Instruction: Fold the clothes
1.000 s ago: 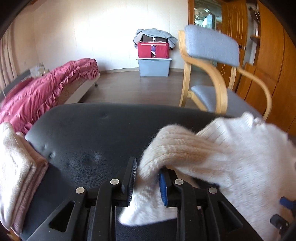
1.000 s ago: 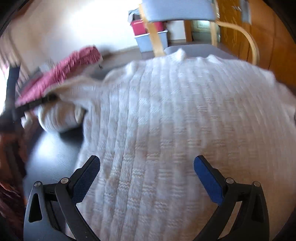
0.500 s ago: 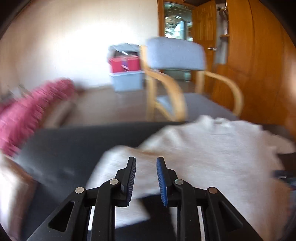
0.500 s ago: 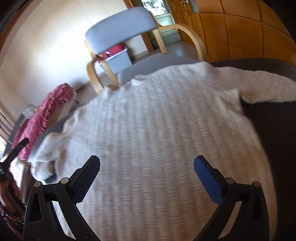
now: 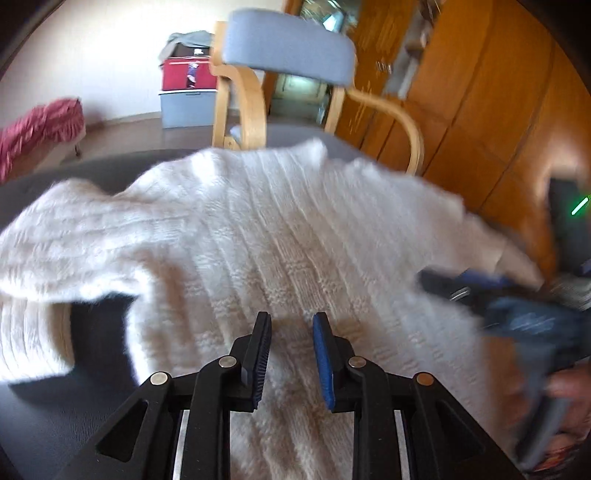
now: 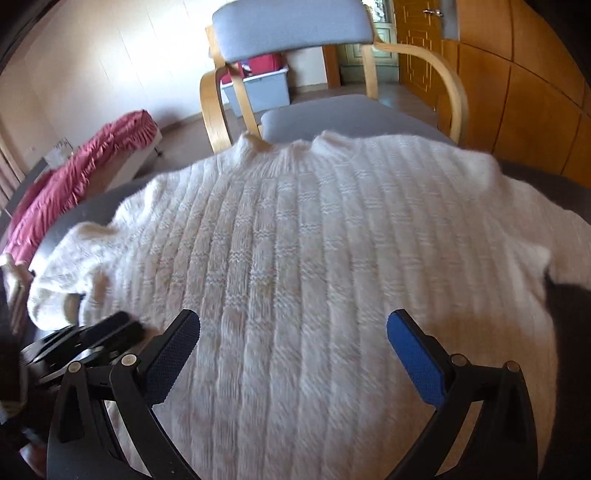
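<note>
A white sweater (image 6: 314, 258) lay spread flat on the dark table (image 5: 55, 417), collar toward a chair (image 6: 295, 33) (one sleeve folded at its left edge), with the left tool (image 5: 290, 332) narrowly parted and empty over its hem and the right tool (image 6: 293, 332) spread wide, holding nothing.

Bright daylight, warm cast. Glare on the pale back wall (image 5: 110, 55). Fisheye bends edges, dark corner vignetting. Motion blur, worst at left view's right edge.
</note>
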`<action>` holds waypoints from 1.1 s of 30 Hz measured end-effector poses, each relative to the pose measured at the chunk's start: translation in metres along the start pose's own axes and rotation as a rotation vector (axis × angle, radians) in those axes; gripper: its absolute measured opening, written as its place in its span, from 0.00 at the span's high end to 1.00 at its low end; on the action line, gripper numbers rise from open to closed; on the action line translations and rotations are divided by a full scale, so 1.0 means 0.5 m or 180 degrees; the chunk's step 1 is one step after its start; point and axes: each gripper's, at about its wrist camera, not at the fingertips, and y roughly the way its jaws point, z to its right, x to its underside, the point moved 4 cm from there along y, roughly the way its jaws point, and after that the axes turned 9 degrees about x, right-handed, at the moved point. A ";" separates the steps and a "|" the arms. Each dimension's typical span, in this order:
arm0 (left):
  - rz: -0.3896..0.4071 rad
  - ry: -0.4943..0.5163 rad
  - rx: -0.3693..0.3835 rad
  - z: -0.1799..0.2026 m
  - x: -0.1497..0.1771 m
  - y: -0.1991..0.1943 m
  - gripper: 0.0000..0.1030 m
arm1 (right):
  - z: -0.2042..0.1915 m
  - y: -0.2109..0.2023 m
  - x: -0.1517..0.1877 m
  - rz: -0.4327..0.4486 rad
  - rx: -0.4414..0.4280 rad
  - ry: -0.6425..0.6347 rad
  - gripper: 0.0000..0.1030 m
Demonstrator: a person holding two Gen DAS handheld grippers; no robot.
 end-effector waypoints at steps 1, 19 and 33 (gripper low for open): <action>0.0151 -0.0099 0.0011 -0.016 -0.003 -0.027 0.77 | -0.008 0.014 0.002 -0.0019 -0.0018 -0.0010 0.00; 0.0853 -0.1073 -0.0614 -0.334 0.055 -0.254 0.73 | -0.055 0.044 0.008 0.0241 0.0386 -0.0311 0.00; 0.0359 -0.0936 -0.0204 -0.360 0.058 -0.197 0.69 | -0.052 0.048 0.010 0.0251 0.0377 -0.0304 0.00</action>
